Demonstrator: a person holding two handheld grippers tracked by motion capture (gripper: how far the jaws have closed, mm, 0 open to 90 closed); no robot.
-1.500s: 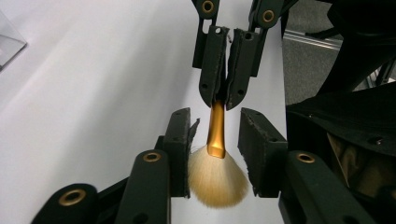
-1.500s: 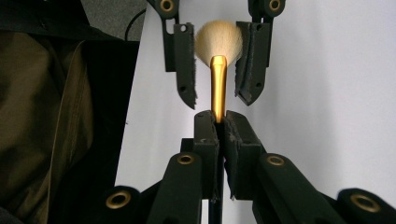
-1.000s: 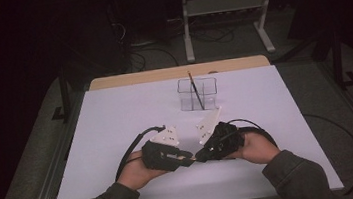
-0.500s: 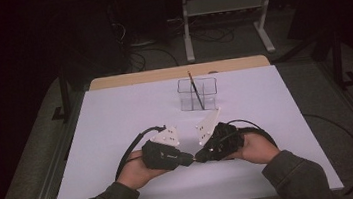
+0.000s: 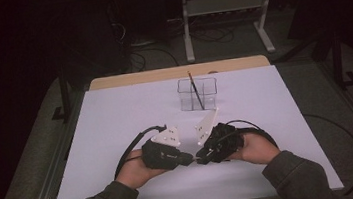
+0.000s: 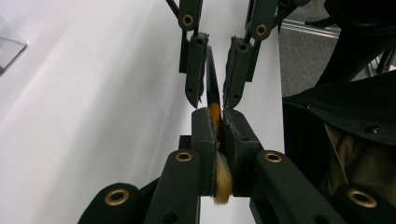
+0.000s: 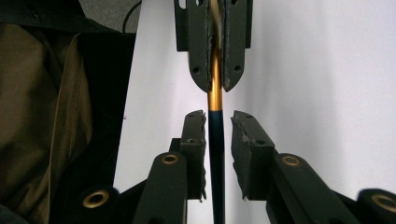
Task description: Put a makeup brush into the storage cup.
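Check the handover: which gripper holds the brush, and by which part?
The left gripper holds the paintbrush, clamped on the gold ferrule beside the bristles. The right gripper has just been opening; its jaws flank the dark handle with gaps on both sides.

A white table top [image 5: 118, 136] fills the middle of the high view, with a strip of bare wood [image 5: 161, 74] along its far edge. Toward the far side of the white surface stands a clear compartmented holder [image 5: 197, 94], upright, with one dark thin brush [image 5: 194, 90] leaning in it, tip up. Beyond the table, on the dark floor, stands a pale metal stand [image 5: 224, 8] with a low shelf, loose cables [image 5: 154, 56] lie near it, and another black cable [image 5: 348, 140] curves across the grey floor at the right
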